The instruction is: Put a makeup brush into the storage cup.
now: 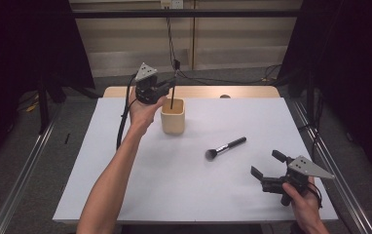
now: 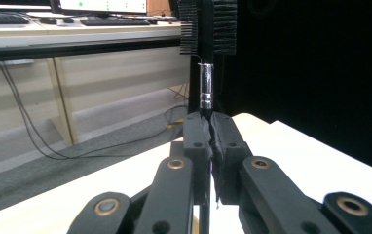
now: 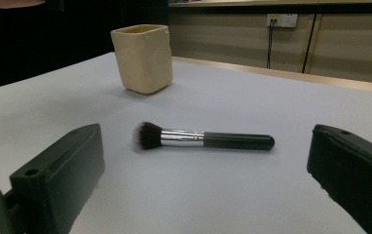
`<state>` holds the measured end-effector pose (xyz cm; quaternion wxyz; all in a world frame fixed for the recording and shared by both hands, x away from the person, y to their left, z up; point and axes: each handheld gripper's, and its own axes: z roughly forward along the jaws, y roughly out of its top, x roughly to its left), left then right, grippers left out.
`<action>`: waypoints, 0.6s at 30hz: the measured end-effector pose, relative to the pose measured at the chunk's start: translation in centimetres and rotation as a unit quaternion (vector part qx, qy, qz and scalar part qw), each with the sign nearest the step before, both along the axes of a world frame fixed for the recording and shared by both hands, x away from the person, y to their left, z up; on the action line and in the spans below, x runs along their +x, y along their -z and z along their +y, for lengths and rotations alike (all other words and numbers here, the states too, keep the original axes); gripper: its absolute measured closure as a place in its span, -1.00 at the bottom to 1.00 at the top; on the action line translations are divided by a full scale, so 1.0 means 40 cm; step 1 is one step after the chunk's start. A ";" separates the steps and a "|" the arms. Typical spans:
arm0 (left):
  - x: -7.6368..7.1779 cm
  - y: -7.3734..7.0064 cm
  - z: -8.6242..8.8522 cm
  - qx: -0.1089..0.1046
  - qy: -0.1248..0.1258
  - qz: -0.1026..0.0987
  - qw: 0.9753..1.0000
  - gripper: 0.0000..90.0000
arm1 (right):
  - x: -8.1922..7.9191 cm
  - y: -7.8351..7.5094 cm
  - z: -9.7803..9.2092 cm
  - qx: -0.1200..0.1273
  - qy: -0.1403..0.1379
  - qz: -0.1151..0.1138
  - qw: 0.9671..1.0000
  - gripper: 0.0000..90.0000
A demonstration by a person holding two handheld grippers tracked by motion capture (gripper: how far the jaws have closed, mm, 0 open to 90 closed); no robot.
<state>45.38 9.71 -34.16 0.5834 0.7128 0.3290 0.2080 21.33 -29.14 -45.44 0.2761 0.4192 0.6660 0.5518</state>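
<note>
My left gripper (image 1: 170, 87) clamps a slim brush (image 1: 173, 95) over the cup (image 1: 173, 117); tilted, it snags the rim; right gripper (image 1: 268, 165) gapes wide

The white worktop (image 1: 184, 170) stands on a grey carpeted floor (image 1: 47, 146), with a wooden edge (image 1: 194, 91) along its far side. Metal rails (image 1: 23, 180) run along both sides. Beyond it is a beige panelled wall (image 1: 232, 39) with a socket (image 1: 171, 4), and cables (image 1: 213, 78) trail onto the floor. Black curtains (image 1: 349, 58) hang left and right. The left gripper view shows a desk (image 2: 77, 36) with keyboards (image 2: 111, 21).
</note>
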 end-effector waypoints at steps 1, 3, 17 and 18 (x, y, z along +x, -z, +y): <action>0.002 0.003 -0.002 0.000 -0.001 -0.001 1.000 0.92 | 0.000 0.000 0.001 0.001 0.000 0.001 1.000 -1.00; 0.006 0.006 -0.001 -0.004 -0.004 0.000 1.000 0.92 | 0.001 0.000 0.001 0.003 0.002 0.002 1.000 -1.00; 0.017 0.034 0.008 -0.008 -0.012 0.006 1.000 0.92 | 0.000 0.001 -0.002 0.001 0.003 0.001 1.000 -1.00; 0.018 0.038 0.007 -0.011 -0.014 0.005 1.000 0.92 | 0.001 0.001 -0.002 0.001 0.003 0.001 1.000 -1.00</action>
